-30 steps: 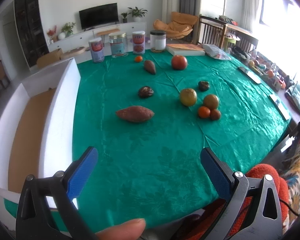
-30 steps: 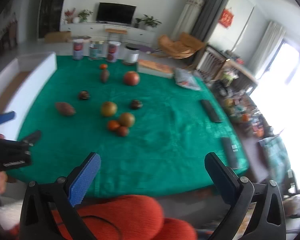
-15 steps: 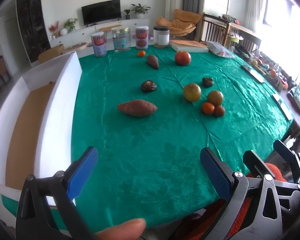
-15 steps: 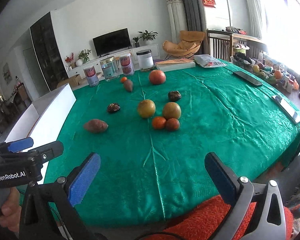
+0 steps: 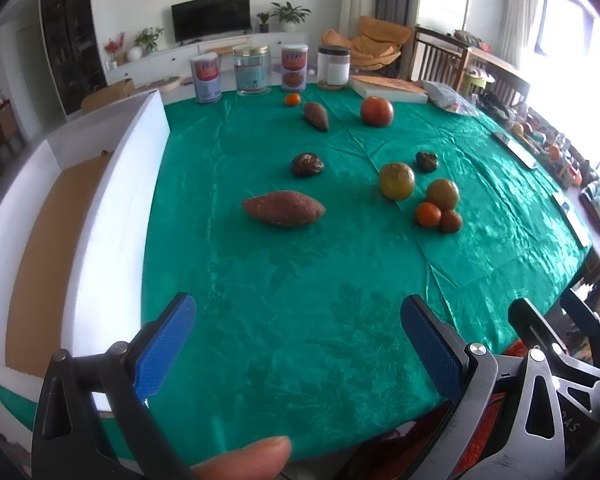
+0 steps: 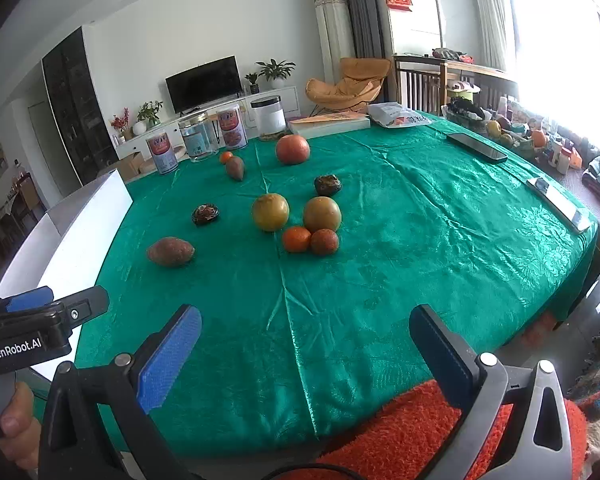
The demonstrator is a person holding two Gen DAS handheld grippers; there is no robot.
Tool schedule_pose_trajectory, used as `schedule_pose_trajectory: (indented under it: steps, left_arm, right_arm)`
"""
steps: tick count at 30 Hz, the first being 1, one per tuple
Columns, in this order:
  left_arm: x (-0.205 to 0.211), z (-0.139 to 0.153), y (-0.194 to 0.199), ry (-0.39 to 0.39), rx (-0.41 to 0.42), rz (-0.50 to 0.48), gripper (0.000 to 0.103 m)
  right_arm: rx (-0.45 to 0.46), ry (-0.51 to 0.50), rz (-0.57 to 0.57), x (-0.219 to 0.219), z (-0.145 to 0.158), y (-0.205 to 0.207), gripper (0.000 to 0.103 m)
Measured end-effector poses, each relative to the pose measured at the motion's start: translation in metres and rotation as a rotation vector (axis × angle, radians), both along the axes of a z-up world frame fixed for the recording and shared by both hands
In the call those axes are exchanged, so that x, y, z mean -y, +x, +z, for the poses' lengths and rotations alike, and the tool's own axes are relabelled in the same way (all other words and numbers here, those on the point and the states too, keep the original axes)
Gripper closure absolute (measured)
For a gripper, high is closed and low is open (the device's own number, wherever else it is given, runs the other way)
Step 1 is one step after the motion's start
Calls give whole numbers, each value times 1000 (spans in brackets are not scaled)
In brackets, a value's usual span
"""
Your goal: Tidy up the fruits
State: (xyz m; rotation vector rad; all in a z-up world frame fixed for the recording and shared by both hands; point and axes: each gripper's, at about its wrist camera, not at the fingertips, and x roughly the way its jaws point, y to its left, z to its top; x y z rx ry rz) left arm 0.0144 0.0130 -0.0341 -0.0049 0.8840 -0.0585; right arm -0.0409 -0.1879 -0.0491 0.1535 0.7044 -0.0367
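Fruits lie scattered on a green tablecloth (image 5: 300,280). A sweet potato (image 5: 283,208) (image 6: 170,251) lies nearest the white box (image 5: 112,208). Further right sits a cluster: two yellow-green round fruits (image 5: 396,180) (image 6: 270,212), a small orange (image 5: 428,214) (image 6: 296,239) and a brownish fruit (image 5: 450,221). A large red fruit (image 5: 376,111) (image 6: 293,149), a second sweet potato (image 5: 316,116) and two dark wrinkled fruits (image 5: 307,164) lie further back. My left gripper (image 5: 298,340) and right gripper (image 6: 306,352) hover open and empty over the table's near edge.
A white foam box with a brown floor (image 5: 40,240) stands along the table's left side. Several jars and cans (image 5: 252,70) line the far edge, with a book (image 5: 388,88) and bag beside them. Phones or remotes (image 6: 476,146) lie at the right edge.
Both grippers have come forward over the near table edge and turned to face the fruits. The right gripper has entered the left view at lower right. No fruit has moved.
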Motion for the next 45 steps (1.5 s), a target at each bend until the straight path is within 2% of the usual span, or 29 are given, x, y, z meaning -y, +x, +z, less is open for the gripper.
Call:
schedule_pose_trajectory:
  steps: [6, 17, 45]
  left_arm:
    - [1, 0, -1, 3, 3, -1, 1]
    - [5, 1, -2, 8, 1, -5, 1]
    - [12, 0, -1, 22, 1, -3, 1]
  right_arm:
    - [16, -16, 7, -2, -4, -2, 0]
    - [-19, 2, -15, 3, -12, 2, 0]
    - [-39, 14, -31, 7, -18, 3, 0]
